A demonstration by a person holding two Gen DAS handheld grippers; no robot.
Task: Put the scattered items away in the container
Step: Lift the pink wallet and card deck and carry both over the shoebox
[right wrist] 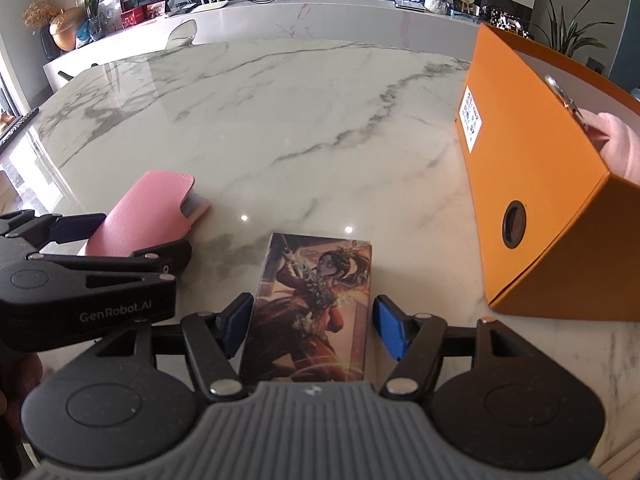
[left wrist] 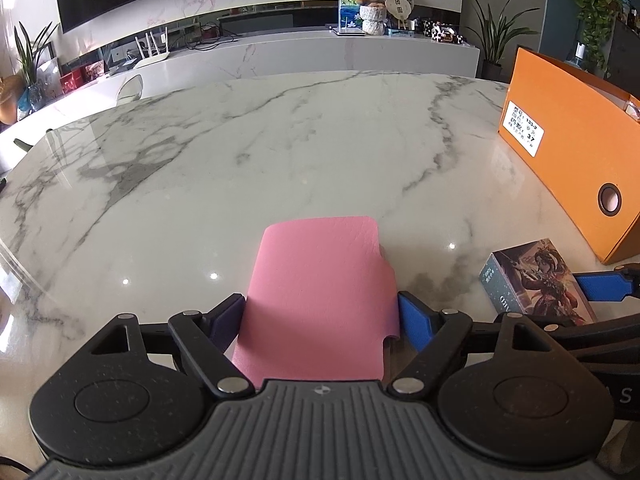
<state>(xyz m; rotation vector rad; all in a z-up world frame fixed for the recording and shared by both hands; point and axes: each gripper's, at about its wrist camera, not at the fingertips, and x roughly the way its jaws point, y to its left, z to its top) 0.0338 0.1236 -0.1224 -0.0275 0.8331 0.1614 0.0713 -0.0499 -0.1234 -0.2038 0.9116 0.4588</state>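
Observation:
A pink leather case point(left wrist: 320, 300) lies on the marble table between the fingers of my left gripper point(left wrist: 322, 316); both blue pads touch its sides. It also shows in the right wrist view point(right wrist: 144, 212). A printed card box point(right wrist: 312, 308) with a warrior picture lies between the fingers of my right gripper point(right wrist: 312, 328); the left pad touches it, the right pad stands a little off. The box also shows in the left wrist view point(left wrist: 536, 284). The orange cardboard container point(right wrist: 532, 184) stands at the right, also in the left wrist view point(left wrist: 576, 160).
The white marble table point(left wrist: 240, 160) spreads ahead. A pink item and a metal piece point(right wrist: 616, 144) stick out over the container's top edge. A white counter with plants, a router and ornaments runs behind the table.

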